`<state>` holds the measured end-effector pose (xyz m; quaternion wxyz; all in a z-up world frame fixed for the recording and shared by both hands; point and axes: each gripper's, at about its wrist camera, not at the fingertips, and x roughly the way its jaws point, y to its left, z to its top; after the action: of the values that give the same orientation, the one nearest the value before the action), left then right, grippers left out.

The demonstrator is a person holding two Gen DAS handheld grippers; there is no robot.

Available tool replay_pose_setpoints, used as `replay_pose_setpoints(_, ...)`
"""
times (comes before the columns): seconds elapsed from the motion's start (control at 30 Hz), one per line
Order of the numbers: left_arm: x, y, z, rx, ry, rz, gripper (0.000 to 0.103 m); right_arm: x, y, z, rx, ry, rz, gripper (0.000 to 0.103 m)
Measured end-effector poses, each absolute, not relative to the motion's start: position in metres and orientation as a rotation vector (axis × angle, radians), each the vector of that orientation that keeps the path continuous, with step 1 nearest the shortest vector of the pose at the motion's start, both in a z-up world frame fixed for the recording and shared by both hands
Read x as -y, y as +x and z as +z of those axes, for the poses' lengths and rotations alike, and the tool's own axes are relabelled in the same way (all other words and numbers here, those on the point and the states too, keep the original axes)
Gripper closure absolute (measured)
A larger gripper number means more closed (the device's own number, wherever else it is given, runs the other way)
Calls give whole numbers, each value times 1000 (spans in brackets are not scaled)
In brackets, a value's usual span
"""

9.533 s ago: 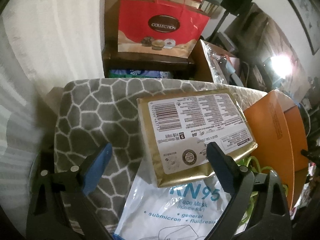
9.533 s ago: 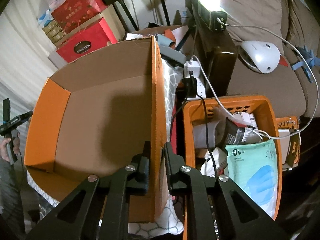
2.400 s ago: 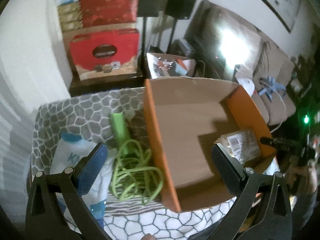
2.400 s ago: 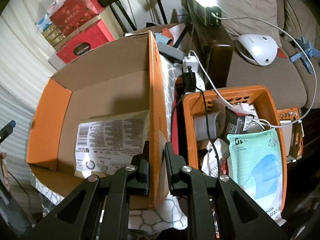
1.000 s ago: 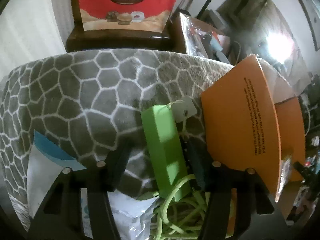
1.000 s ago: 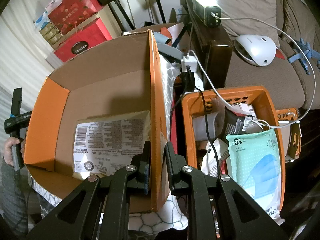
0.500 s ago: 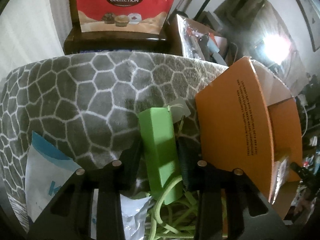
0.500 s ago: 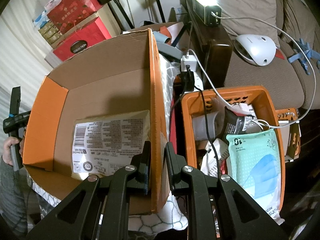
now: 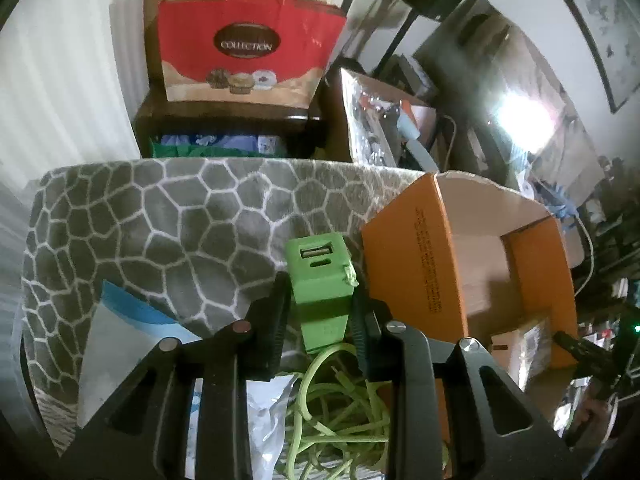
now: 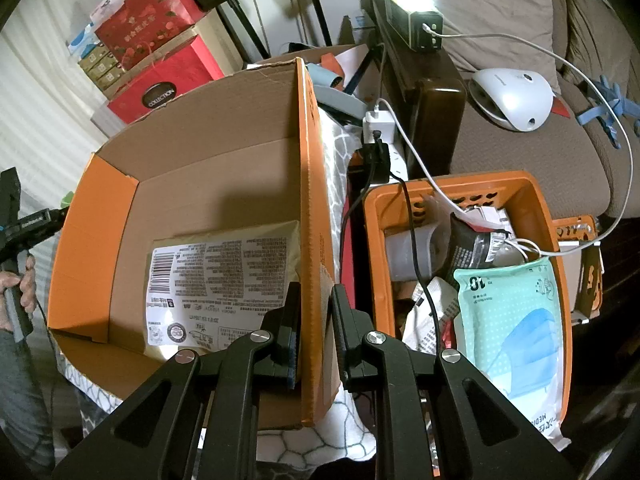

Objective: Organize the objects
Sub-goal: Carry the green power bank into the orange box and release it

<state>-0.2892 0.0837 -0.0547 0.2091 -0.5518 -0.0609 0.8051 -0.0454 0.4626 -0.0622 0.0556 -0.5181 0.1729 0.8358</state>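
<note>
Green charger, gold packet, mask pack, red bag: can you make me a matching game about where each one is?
Things:
1. green charger
2. gold packet
3. mask pack
4. red bag

Places:
A. lying in the orange basket
B. between the left gripper fingers, which are closing
C. standing on a dark shelf behind the table
D. flat inside the cardboard box

Pairs: 1-B, 2-D, 3-A, 4-C

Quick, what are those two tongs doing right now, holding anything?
Left tongs: closing on the green power bank, gripped between them.
Right tongs: shut on the orange box's wall.
</note>
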Motion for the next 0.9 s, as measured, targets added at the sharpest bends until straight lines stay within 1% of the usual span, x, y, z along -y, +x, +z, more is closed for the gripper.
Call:
replay_pose_setpoints(0.03,-82,-289,-51,179,-1529,2242,80,-463,-46,-62,-524,-1573,2536,87)
replay_pose_setpoints(0.37,-75,-282,-13,201,-1428,2248,80,-462,-46,-61,-528,-1571,2537,88)
replay_pose_setpoints(0.73,-109,-251,47,138,-1267,2214,80,-460,-47,-58,-533,-1570,2539,88)
replay_pose_setpoints(0.9,-129,-241,58,116,-1245,2173,80,-461,-47,-58,-530,-1571,2539,88)
